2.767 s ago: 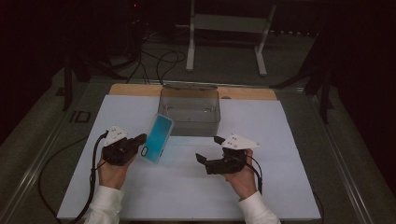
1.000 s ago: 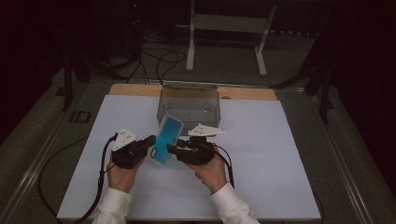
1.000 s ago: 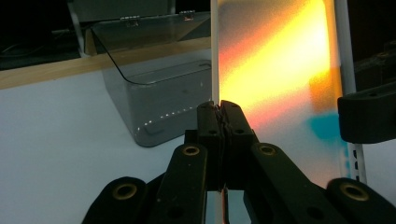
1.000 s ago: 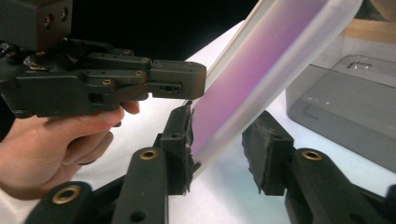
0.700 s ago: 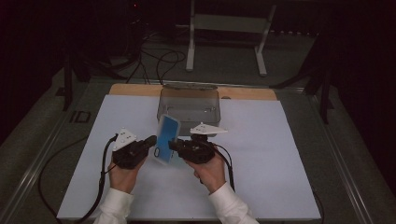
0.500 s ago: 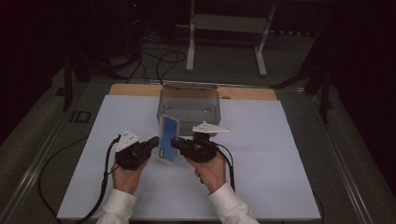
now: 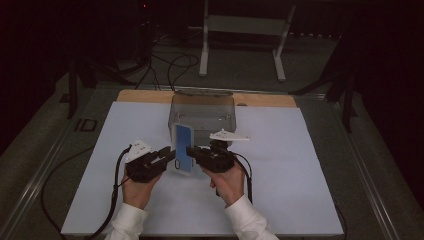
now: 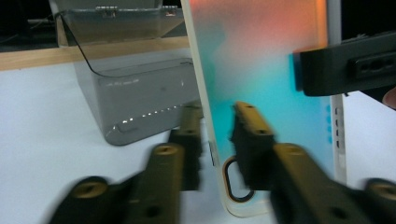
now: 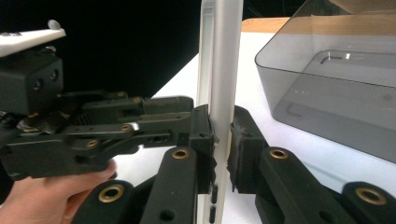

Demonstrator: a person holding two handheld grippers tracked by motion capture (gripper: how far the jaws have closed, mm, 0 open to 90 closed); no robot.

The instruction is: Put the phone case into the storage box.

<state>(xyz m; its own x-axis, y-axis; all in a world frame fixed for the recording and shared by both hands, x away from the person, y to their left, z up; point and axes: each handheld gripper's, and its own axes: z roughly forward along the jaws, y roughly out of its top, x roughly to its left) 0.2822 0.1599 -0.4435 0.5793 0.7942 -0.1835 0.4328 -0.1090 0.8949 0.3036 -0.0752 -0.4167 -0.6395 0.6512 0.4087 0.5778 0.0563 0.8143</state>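
Between your two grippers in the high view, the phone case (image 7: pixel 182 149) stands upright, just in front of the clear bin (image 7: pixel 203 112) on the white sheet (image 7: pixel 280 170); your left gripper (image 7: pixel 161 158) meets it from one side, your right gripper (image 7: pixel 192 151) from the other. Along your left fingers (image 8: pixel 250 140), the jaws have just been opening and now straddle the case's edge loosely. Along your right fingers (image 9: pixel 203 140), both pads pinch the thin edge of the case tightly, with the bin beyond them.
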